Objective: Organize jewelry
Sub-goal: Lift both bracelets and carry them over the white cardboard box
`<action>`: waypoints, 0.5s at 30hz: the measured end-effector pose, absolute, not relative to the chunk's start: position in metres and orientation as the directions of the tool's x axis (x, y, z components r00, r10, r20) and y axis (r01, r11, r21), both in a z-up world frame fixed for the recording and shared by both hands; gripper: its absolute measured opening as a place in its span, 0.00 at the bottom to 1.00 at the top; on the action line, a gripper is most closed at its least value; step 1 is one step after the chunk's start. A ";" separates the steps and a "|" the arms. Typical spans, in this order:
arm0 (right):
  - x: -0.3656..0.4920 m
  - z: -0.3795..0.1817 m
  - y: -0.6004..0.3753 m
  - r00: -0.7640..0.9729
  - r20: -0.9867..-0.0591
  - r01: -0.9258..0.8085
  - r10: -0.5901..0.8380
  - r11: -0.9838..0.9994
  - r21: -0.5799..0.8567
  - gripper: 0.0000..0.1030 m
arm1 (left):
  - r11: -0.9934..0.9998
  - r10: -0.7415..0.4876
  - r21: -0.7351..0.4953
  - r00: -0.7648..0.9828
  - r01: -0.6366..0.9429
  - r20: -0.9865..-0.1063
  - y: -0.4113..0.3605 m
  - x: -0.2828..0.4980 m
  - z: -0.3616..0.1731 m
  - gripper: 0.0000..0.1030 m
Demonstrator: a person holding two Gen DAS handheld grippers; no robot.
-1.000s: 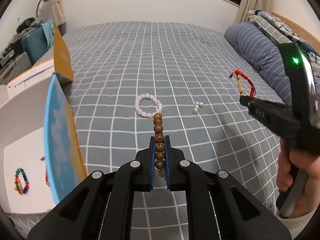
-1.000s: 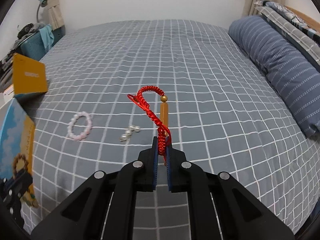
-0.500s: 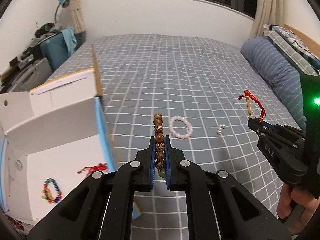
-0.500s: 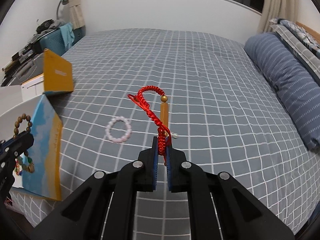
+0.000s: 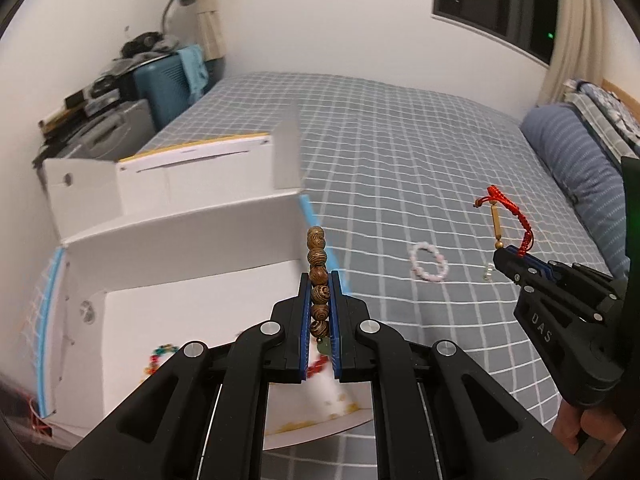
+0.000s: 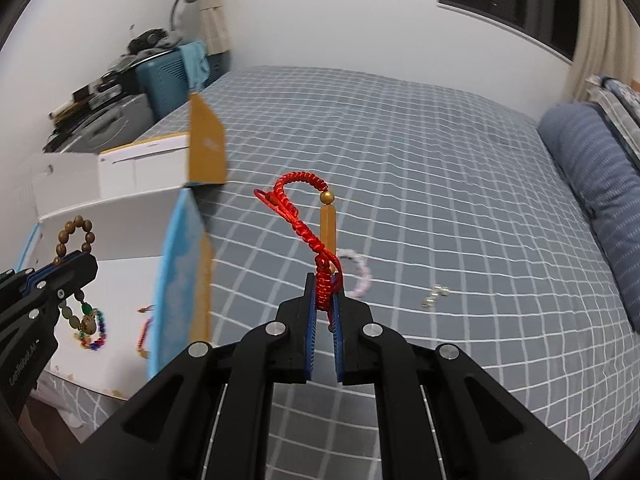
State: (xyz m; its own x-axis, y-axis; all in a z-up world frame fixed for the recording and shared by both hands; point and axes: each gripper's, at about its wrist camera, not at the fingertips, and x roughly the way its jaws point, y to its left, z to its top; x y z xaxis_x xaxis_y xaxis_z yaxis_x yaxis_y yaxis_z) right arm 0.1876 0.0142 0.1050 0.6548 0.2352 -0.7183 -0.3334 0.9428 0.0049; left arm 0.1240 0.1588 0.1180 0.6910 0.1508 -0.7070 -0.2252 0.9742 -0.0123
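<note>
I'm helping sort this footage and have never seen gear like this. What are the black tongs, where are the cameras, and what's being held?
Those tongs are hand-held grippers, one in each of a person's hands, each carrying a fisheye camera that looks along its fingers. One picture comes from the left gripper, shut on a wooden bead bracelet. The other comes from the right gripper, shut on a red cord bracelet. Each gripper also shows at the edge of the other's view. On the checked bedspread lie a pink bead bracelet and a small pearl piece. An open white box beside them already holds a multicoloured bead bracelet.

Box (image 5: 192, 240) contents blurred, partly hidden
</note>
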 end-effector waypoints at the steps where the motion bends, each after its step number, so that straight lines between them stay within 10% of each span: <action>1: 0.184 0.106 0.022 0.654 -0.716 -0.347 0.243 0.938 0.002 0.06 | 0.972 0.159 -0.012 0.688 -0.236 -0.708 0.167 0.121 0.118 0.07; 15: 0.151 0.107 0.113 0.626 -0.715 -0.470 0.310 0.882 -0.029 0.06 | 0.937 0.240 -0.006 0.657 -0.350 -0.715 0.237 0.086 0.120 0.07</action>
State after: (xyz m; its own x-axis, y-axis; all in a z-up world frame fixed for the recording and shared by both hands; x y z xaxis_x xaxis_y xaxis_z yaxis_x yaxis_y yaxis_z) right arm 0.1509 0.1133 0.1069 0.6264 0.3099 -0.7152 -0.4700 0.8822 -0.0294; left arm 0.0865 0.2366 0.1196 0.6566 0.2405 -0.7149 -0.3496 0.9369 -0.0059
